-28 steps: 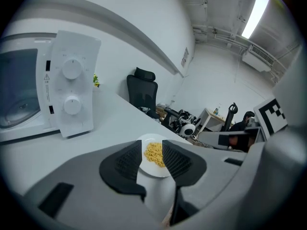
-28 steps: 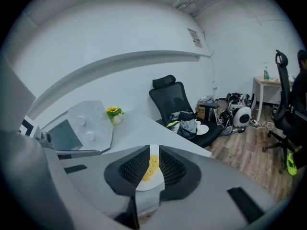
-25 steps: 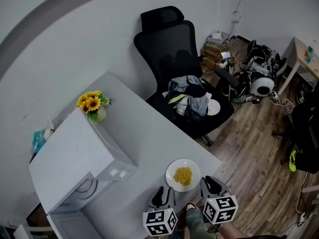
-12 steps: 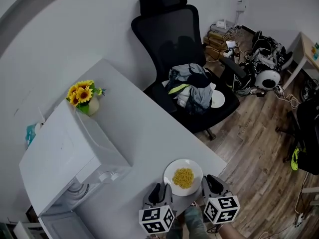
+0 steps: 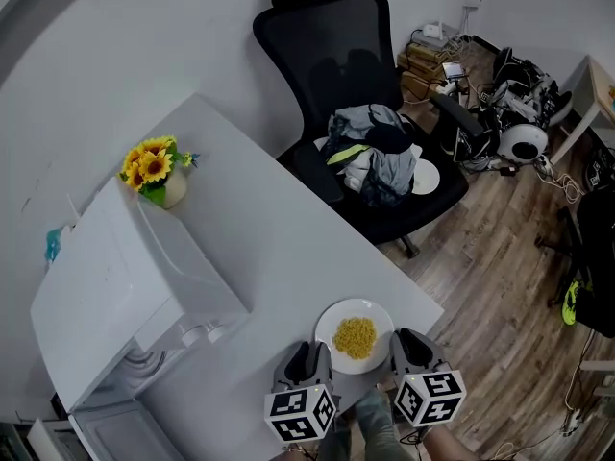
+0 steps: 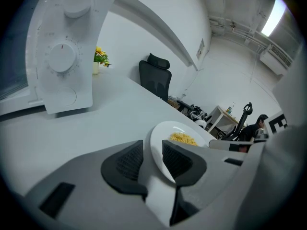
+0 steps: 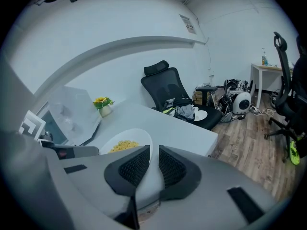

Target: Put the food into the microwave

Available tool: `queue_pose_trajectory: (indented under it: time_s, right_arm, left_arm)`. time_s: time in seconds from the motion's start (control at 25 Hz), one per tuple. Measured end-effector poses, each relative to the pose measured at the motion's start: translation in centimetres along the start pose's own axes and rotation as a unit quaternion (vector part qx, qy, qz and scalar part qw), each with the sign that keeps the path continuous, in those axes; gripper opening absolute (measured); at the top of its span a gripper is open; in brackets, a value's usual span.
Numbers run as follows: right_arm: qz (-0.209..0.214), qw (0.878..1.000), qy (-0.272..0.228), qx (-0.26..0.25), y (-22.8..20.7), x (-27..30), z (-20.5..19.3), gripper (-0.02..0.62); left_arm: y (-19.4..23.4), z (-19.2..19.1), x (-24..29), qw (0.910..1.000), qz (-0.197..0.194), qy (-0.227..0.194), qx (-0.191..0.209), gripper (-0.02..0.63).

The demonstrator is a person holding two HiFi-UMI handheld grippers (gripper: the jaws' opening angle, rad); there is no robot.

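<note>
The white microwave (image 5: pixel 135 286) stands at the left of the table (image 5: pixel 269 219), its door apparently swung open toward the near-left corner, with the sunflower vase (image 5: pixel 159 176) behind it. The pick-up looks like the step in hand, and nothing has gone toward the oven yet.

The left gripper (image 5: pixel 307 361) points away from the person, low over the near table edge. Its jaws are clamped on the near-left rim of the white plate (image 5: pixel 332 323). The yellow food (image 5: pixel 356 337) sits heaped in the middle of that plate, at the table's near corner and well apart from the microwave.

The right gripper (image 5: pixel 411 346) lies alongside, mirrored, with its pads drawn almost together on the plate's right rim.

The next move probably calls for lifting the plate level with both grippers, carrying it left and sliding it into the cavity without tipping.
</note>
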State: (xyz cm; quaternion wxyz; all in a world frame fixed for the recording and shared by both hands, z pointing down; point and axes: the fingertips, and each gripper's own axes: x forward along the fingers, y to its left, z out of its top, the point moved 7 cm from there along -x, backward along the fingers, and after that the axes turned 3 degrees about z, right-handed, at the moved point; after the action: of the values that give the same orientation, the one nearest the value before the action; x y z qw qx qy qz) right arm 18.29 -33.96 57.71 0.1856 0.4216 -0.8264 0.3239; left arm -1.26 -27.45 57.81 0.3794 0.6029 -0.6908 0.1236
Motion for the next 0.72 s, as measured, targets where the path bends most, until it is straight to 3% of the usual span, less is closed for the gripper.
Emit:
queue_pose_trajectory:
  time_s: [0.72]
  right_arm:
    - [0.018,1.000,0.014,-0.011,0.2,1.2,0.8,0.046]
  left_arm:
    - [-0.4,0.3,0.9,0.9994,0.011,0.032,0.001,0.124]
